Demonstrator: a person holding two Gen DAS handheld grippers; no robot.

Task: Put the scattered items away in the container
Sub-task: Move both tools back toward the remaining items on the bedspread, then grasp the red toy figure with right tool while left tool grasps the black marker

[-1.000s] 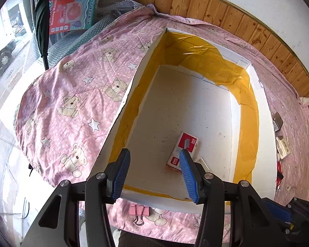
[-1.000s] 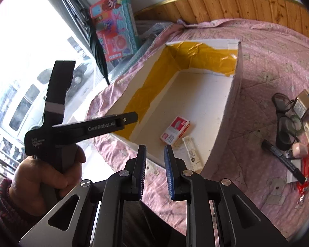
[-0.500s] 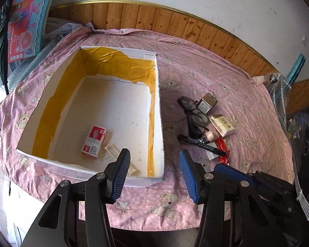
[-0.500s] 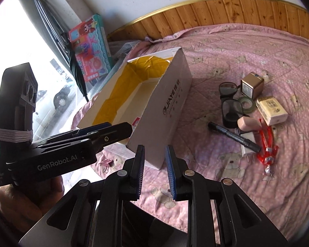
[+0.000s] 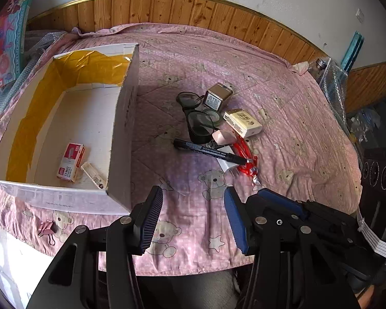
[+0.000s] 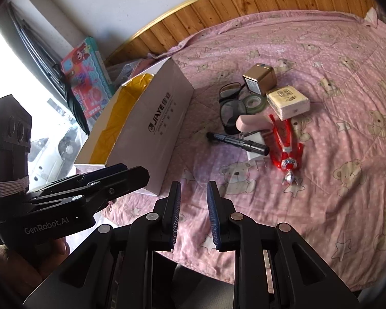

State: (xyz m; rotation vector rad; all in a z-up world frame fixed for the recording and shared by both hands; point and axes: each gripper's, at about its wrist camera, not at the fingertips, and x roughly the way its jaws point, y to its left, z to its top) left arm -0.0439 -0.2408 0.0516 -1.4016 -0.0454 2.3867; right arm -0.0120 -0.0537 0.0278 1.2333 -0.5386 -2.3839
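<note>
box (image 5: 123,128): staple carton (image 5: 70,161), small packet (image 5: 94,175) | both hand-held grippers apart, empty

Open white cardboard box (image 5: 121,128) sits at 9 o'clock on the pink bear-print quilt (image 5: 296,134); red-and-white staple carton (image 5: 70,161) inside. Black marker pen (image 5: 208,152), dark-framed glasses (image 5: 196,118) and red plastic figure (image 5: 247,154) cluster at 3 o'clock of it.

— What's the surface?
— A round table under a pink bear cloth (image 5: 193,82).
— What lies on it?
— A box (image 5: 123,118). Right of the box: glasses (image 5: 196,118), tin (image 5: 216,97), pack (image 5: 243,123), pen (image 5: 211,152), red toy (image 6: 287,149). A clip (image 5: 46,228) lies before the box.
</note>
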